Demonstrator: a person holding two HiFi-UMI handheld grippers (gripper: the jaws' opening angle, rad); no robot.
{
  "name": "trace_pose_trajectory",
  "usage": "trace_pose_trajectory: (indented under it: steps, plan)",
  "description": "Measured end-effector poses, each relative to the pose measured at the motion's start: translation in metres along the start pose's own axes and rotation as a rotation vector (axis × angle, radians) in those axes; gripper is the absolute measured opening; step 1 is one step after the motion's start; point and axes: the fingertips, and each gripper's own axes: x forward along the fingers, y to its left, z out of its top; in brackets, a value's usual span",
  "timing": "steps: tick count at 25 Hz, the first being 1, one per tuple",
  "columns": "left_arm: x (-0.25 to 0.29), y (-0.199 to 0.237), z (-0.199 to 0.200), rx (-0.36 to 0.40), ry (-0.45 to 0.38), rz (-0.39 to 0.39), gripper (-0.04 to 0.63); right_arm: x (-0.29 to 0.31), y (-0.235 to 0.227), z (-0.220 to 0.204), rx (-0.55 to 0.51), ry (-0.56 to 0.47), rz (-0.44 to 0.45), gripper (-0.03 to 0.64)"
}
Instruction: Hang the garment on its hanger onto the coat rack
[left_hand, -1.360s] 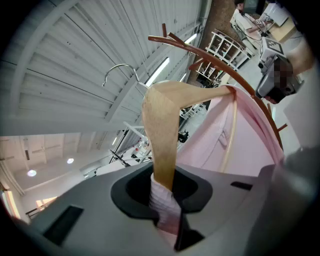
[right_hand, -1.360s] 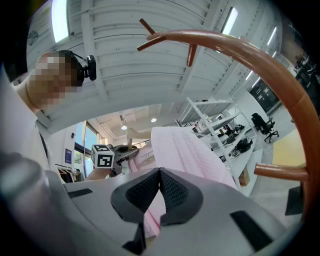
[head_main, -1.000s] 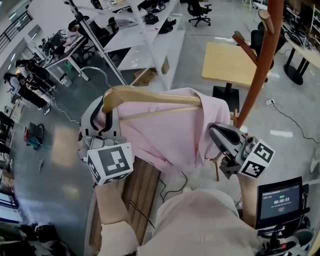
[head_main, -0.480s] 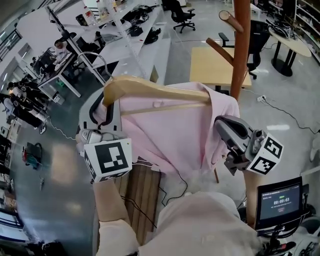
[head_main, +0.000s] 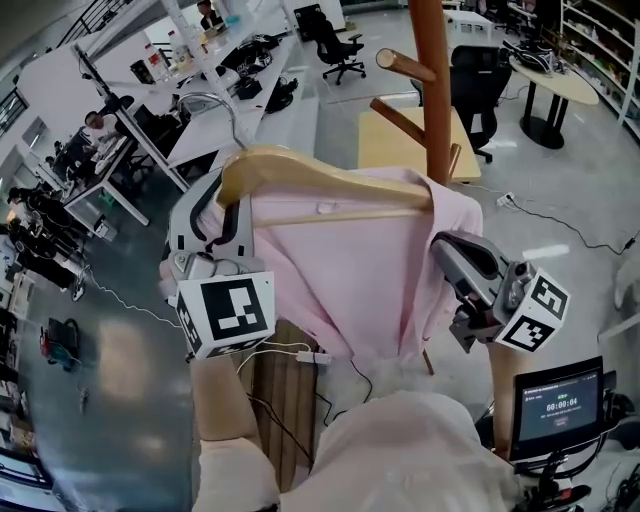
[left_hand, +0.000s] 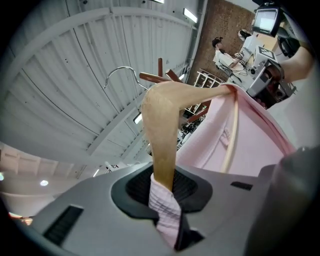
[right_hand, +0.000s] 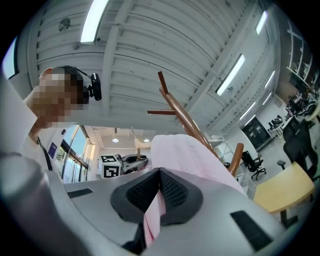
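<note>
Readable text: timer screen (head_main: 558, 404) near right shows 00:00:04. The cubes carry black-and-white square markers; nothing else is legible.

Pink garment (head_main: 340, 270) hangs mid-air in front of the person on the wooden hanger (head_main: 320, 180). Coat rack (head_main: 432, 90) pole is just behind its right end, pegs angled up to the left. Yellow table (head_main: 395, 140) and office chair (head_main: 475, 80) are farther back.

Hanger's long axis runs left-right. Its metal hook (head_main: 212, 100) is up at far left, on no peg.

Left gripper (head_main: 225, 210) clamped on the hanger's left end plus cloth. Right gripper (head_main: 445, 255) pinched on the garment's right edge.
</note>
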Motion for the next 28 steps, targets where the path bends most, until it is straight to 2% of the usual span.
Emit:
trace_pose_trajectory:
  steps: [16, 28]
  plan:
    - [0.052, -0.034, 0.058, 0.022, -0.156, -0.094, 0.074, -0.031, -0.025, 0.023, -0.075, -0.049, -0.134, 0.009]
    - [0.078, -0.076, 0.073, 0.01, -0.212, -0.171, 0.074, -0.055, -0.043, 0.018, -0.089, -0.051, -0.215, 0.009]
